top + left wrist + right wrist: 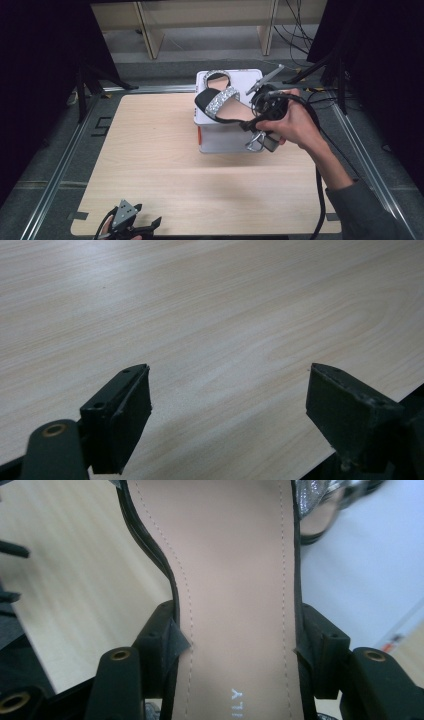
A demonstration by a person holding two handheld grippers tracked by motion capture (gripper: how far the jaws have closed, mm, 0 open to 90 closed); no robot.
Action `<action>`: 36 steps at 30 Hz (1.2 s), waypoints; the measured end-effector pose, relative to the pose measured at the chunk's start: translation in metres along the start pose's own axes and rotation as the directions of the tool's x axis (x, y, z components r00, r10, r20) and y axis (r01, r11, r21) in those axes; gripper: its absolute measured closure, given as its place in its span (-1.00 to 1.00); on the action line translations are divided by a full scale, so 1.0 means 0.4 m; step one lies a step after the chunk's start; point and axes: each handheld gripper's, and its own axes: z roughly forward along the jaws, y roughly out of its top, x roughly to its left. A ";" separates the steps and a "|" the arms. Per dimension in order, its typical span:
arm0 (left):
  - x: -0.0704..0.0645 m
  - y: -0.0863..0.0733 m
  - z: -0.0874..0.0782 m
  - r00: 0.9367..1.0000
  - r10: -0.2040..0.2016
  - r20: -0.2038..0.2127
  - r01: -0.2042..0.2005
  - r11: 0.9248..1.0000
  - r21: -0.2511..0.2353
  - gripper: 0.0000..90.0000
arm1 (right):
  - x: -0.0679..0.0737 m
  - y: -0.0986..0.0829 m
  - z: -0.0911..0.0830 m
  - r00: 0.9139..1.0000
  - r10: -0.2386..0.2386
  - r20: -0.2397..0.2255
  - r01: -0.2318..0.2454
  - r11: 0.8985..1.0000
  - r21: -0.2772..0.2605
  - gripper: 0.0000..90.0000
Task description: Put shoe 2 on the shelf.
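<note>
Sandal (222, 102) is held in the air over the white box (205, 142) at the far side of the worktop (200, 180), toe end over the box top, heel end toward the person. Judged light and mostly stiff: rigid sole with a smooth tan insole (235, 580) that is likely slippery, plus glitter straps (220, 99) that are floppy and could shed or snag, so a poor place to grab. Best hold is across the narrow waist of the sole, edges pinched. That's where the right tool (235, 645) is: jaws clamped on both sole edges near the heel, gap set by the sole's width. Left tool (227, 405) sits low at the near worktop edge, jaws wide apart, holding nothing, just above bare wood.
</note>
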 end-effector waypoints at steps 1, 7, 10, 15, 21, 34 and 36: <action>0.001 0.000 0.001 1.000 0.009 0.002 -0.009 1.000 0.000 -0.60 | -0.010 0.009 -0.005 1.000 0.012 0.009 -0.012 1.000 -0.001 -0.05; -0.002 0.000 0.002 1.000 0.000 0.002 0.000 1.000 0.005 -0.60 | -0.089 0.062 -0.008 0.994 0.083 0.075 -0.084 0.996 0.014 -0.05; 0.000 0.001 -0.001 1.000 0.013 0.003 -0.013 1.000 0.008 -0.60 | -0.128 0.085 0.010 0.986 0.132 0.104 -0.136 0.990 0.028 -0.05; -0.004 -0.001 0.000 1.000 0.004 0.008 -0.004 1.000 -0.002 -0.60 | -0.180 0.120 0.057 0.960 0.230 0.159 -0.238 0.971 0.037 -0.05; 0.004 0.003 -0.002 0.998 0.060 0.009 -0.060 0.998 0.003 -0.60 | -0.233 0.138 0.123 0.927 0.313 0.206 -0.333 0.941 0.066 -0.05; -0.005 -0.001 -0.003 1.000 -0.001 0.010 0.001 1.000 -0.009 -0.60 | -0.319 0.162 0.228 0.821 0.479 0.311 -0.532 0.839 0.115 -0.05; -0.005 -0.001 -0.001 1.000 0.016 0.017 -0.016 1.000 -0.008 -0.60 | -0.328 0.158 0.245 0.815 0.480 0.324 -0.538 0.835 0.115 -0.05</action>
